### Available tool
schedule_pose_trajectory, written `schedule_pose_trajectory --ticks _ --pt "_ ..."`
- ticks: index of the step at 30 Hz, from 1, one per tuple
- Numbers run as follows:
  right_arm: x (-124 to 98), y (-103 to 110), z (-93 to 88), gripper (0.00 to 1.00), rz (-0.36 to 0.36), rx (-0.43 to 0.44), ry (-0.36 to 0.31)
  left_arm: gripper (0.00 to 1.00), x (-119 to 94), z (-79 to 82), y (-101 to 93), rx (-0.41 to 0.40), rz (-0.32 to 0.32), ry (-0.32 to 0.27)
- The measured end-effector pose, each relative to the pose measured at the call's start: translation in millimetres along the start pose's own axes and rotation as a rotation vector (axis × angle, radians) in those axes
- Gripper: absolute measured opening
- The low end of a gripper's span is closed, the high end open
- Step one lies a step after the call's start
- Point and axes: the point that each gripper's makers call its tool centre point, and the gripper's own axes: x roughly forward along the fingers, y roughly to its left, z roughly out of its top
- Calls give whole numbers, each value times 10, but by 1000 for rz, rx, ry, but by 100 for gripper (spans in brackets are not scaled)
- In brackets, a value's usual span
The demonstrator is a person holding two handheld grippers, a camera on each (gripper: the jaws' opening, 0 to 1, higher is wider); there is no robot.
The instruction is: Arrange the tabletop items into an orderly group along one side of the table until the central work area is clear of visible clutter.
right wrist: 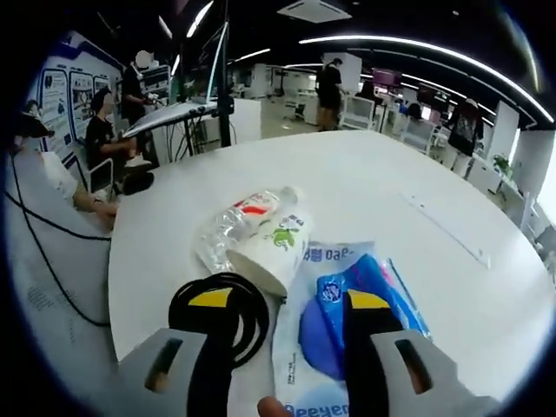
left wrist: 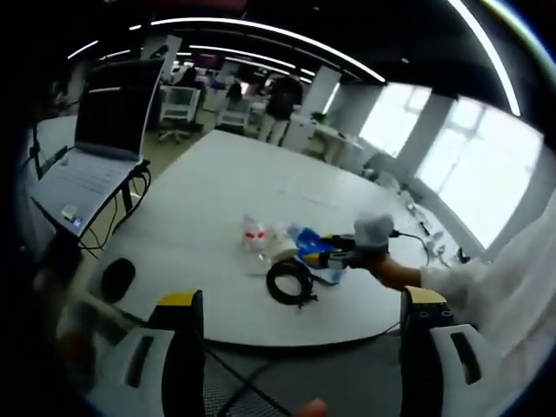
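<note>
Our right gripper (right wrist: 287,326) sits nearest, jaws apart over the blue packet (right wrist: 365,300), lower centre; black cable coil (right wrist: 221,313) just left. Left gripper (left wrist: 304,326) hangs back, jaws apart.

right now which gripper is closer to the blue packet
Right. The right gripper is directly over the blue packet, jaws apart. The left gripper is back at the table edge.

quick count on the surface (right wrist: 365,187): one clear plastic bottle (right wrist: 233,228), one white cup (right wrist: 271,249) lying on its side, one black coiled cable (right wrist: 219,316), one blue packet (right wrist: 365,300) on one white wipes pack (right wrist: 306,347). one open laptop (left wrist: 97,143) off to the side.
</note>
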Motion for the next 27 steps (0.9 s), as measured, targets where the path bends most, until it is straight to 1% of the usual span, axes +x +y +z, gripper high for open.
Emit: schedule_pose_trajectory --ticks 1,2,3,5,8,11,13,14,15,17,20,25,27 --pt "32 -20 -36 42 -8 7 17 90 -10 -14 -15 2 0 4" --pt "29 -12 -22 42 -16 26 23 90 -20 -22 -25 2 0 6" --pt "31 -13 -4 42 -22 32 17 90 -39 -28 -25 1 2 5" --pt "65 -31 31 41 -39 10 -3 90 -62 -35 -31 -2 4 1" --pt "80 0 94 39 -36 -16 -23 89 -85 -51 -26 -14 7 -5" --pt "108 -18 153 33 -51 -68 -42 89 -98 -56 -19 -25 12 -10" --pt "121 -28 154 26 -55 -93 -43 89 -120 -40 -38 -35 8 -21" --pt "143 -14 160 25 -49 -106 -47 89 -137 -17 -47 -47 3 -34" --pt "165 3 158 26 -40 -110 -50 89 -152 1 -41 -53 7 -43" --pt "222 50 96 26 -20 -127 -18 89 -189 18 -13 -51 22 -51" --pt "258 54 62 26 -27 -145 -13 89 -247 19 38 -54 43 -57" --pt "294 50 102 24 -33 -149 -22 89 -315 -19 99 -70 68 -65" --pt "314 28 124 21 -45 -164 -29 89 -320 -36 105 -76 73 -65"
